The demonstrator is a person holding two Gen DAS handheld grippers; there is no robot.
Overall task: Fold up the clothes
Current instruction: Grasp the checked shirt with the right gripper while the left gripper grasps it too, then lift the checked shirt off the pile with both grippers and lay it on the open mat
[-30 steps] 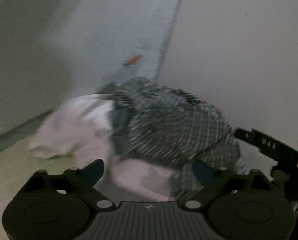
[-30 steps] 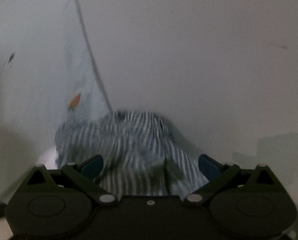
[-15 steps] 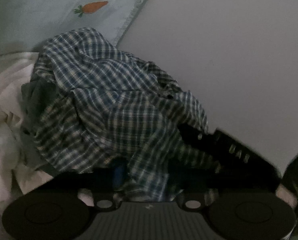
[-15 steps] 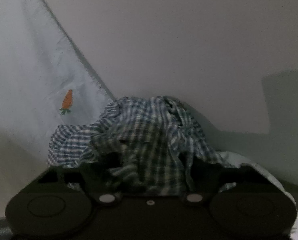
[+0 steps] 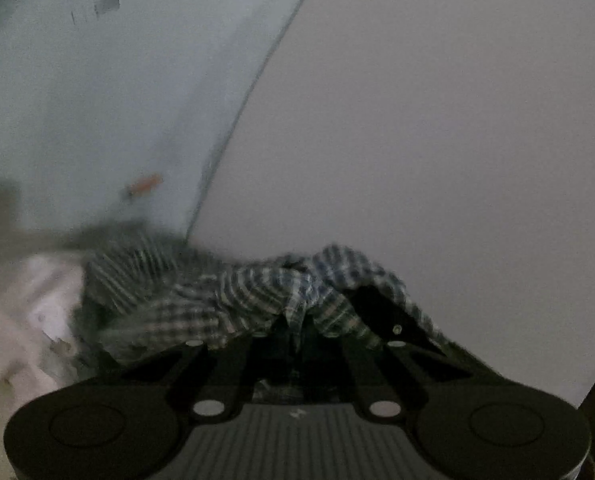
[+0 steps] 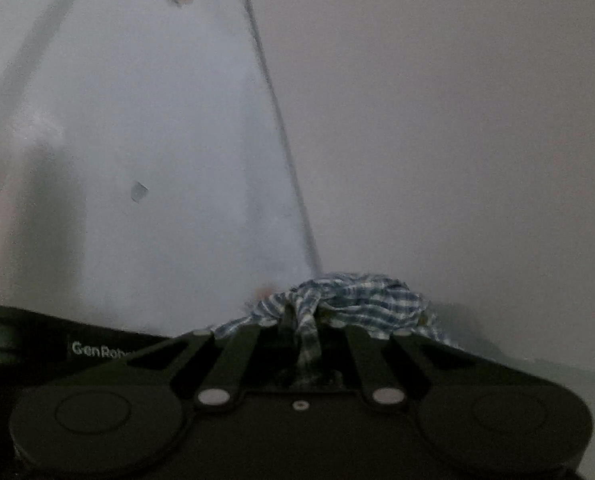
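Observation:
A crumpled blue-and-white checked shirt (image 5: 233,292) hangs bunched in front of my left gripper (image 5: 295,330), which is shut on a fold of it. The same checked shirt (image 6: 353,300) shows in the right wrist view, where my right gripper (image 6: 307,334) is shut on another fold, with a strip of cloth running down between the jaws. The fingertips of both grippers are hidden in the cloth. The right gripper's dark body (image 5: 393,320) pokes into the shirt in the left wrist view.
A white garment (image 5: 25,312) lies crumpled to the left of the shirt. A pale blue sheet with a small carrot print (image 5: 143,186) meets a plain grey surface (image 5: 437,140) along a seam. The left gripper's body (image 6: 57,344) shows at left in the right wrist view.
Both grippers went from open, over the pile, to shut on the checked shirt. The shirt is now pulled up and stretched away from the white garment.

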